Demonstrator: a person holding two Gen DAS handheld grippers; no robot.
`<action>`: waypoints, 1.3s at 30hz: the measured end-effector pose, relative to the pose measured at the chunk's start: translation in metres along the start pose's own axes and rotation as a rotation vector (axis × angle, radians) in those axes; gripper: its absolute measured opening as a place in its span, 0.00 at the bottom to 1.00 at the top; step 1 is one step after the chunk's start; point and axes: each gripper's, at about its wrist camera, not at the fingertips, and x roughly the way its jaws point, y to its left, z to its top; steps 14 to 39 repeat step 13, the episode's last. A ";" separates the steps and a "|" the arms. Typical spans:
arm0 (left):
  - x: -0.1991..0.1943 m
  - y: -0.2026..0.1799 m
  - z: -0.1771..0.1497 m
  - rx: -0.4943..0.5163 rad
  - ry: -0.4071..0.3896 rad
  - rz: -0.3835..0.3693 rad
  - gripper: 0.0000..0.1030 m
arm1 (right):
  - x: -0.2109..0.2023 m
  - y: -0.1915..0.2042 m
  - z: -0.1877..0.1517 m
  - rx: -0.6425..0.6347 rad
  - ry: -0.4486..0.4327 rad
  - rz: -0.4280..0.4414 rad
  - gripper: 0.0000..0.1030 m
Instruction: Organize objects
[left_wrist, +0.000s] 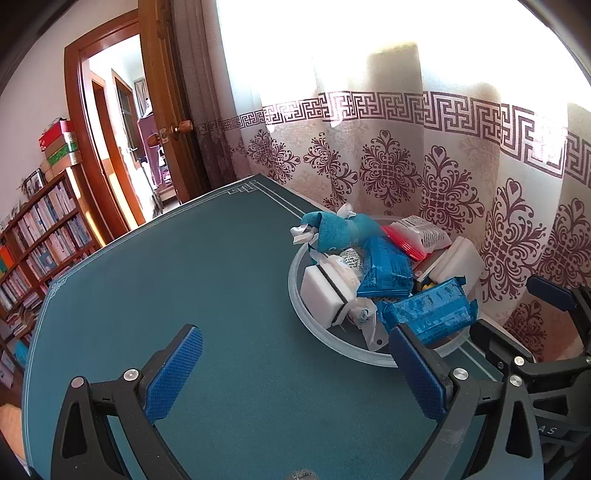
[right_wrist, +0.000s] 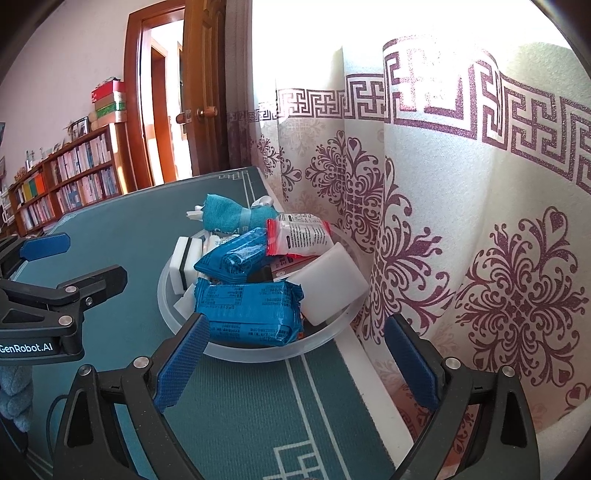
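While both hand-held grippers gape wide and empty, the heaped bowl (right_wrist: 258, 350) sits just ahead of the right one (right_wrist: 295, 358), forward-right of the left (left_wrist: 295, 369).

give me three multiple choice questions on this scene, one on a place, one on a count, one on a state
1. Where does the clear round plastic tray sit?
A. on the teal table mat beside the patterned curtain
B. on the bookshelf
C. on the floor by the door

2. How many blue foil snack packets lie in the tray?
A. none
B. two
C. five

3. How is the right gripper?
A. shut on a packet
B. shut on nothing
C. open, holding nothing

Answers: 1 A, the tray rests on the teal table mat close to the patterned curtain. 2 B, one blue packet lies near, another behind it. 3 C, its blue pads stand wide apart.
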 end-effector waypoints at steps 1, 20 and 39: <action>0.000 0.000 0.000 0.001 -0.001 0.000 1.00 | 0.000 0.000 0.000 0.001 0.002 0.000 0.93; 0.000 -0.001 0.000 0.002 -0.002 0.004 1.00 | 0.001 0.000 -0.002 0.003 0.009 0.004 0.93; 0.000 -0.001 0.000 0.002 -0.002 0.004 1.00 | 0.001 0.000 -0.002 0.003 0.009 0.004 0.93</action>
